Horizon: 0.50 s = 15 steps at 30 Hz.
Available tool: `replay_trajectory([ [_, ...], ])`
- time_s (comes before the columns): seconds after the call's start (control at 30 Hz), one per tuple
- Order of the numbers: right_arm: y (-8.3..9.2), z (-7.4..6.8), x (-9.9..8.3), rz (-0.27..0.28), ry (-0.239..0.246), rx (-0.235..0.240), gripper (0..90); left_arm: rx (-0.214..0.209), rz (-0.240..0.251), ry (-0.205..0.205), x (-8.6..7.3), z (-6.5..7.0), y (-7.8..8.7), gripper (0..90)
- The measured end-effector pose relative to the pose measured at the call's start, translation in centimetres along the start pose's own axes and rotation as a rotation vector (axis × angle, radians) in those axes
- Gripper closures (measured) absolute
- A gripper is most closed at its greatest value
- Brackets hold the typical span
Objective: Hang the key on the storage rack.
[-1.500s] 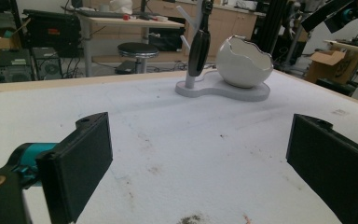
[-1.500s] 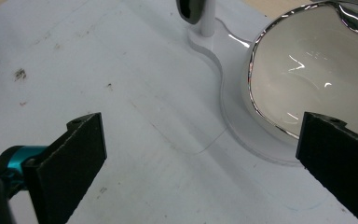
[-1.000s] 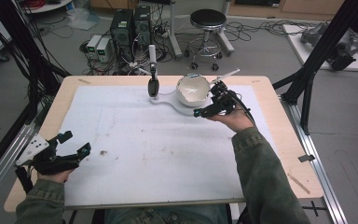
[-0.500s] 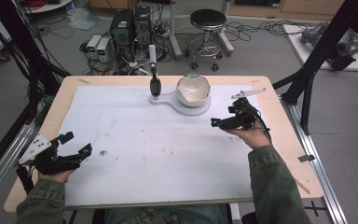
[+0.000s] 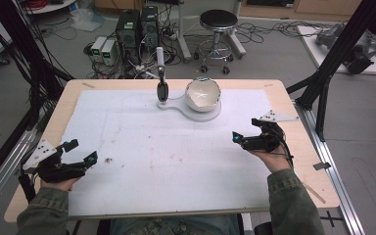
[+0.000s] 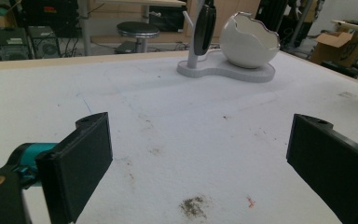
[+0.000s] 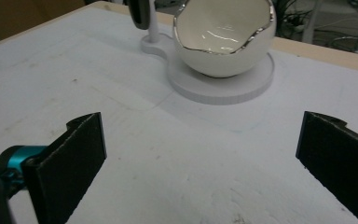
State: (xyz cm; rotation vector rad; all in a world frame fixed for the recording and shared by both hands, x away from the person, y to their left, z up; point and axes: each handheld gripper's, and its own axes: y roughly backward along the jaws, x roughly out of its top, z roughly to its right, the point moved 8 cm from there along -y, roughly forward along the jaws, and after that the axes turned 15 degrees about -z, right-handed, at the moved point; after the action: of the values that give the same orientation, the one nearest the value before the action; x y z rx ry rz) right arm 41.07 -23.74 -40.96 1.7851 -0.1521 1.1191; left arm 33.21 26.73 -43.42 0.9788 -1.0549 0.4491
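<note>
**Table stock: bowl on stand, two grippers**

Bowl (image 5: 203, 94): white, egg-shaped, jagged silver-edged rim, mouth tilted toward the near edge. Seated on the round end of a white base (image 5: 210, 112) near the middle of the table's far edge. Held by neither gripper.

Post (image 5: 160, 58): white, upright on the small end of the same base, just left of the bowl; carries a black oval piece (image 5: 162, 91).

Right gripper (image 5: 245, 140): near the table's right edge, well apart from the bowl, pointing left. Jaws spread wide with nothing between them; in the right gripper view the bowl (image 7: 223, 37) lies beyond them.

Left gripper (image 5: 81, 152): at the near left corner, jaws likewise spread wide and empty, over the white cover (image 5: 142, 147).

Cover: stained, with a dark smudge (image 6: 193, 205) just ahead of the left gripper.
</note>
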Motion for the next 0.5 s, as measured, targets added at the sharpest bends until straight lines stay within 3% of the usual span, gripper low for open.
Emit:
replay_trajectory([
  [0.13, 0.1, 0.8, -1.2, 0.033, -0.015, -0.037, 0.5, -0.001, -0.01, 0.003, -0.1, 0.0, -0.1, 7.2],
  [0.33, 0.8, 0.8, -2.2, 0.118, -0.01, -0.032, 0.5, -0.003, -0.01, 0.003, -0.1, 0.0, -0.1, 7.2],
  [0.5, 0.6, 0.9, -3.0, 0.092, -0.027, -0.022, 0.5, -0.008, -0.006, 0.001, -0.1, 0.1, -0.1, 7.2],
])
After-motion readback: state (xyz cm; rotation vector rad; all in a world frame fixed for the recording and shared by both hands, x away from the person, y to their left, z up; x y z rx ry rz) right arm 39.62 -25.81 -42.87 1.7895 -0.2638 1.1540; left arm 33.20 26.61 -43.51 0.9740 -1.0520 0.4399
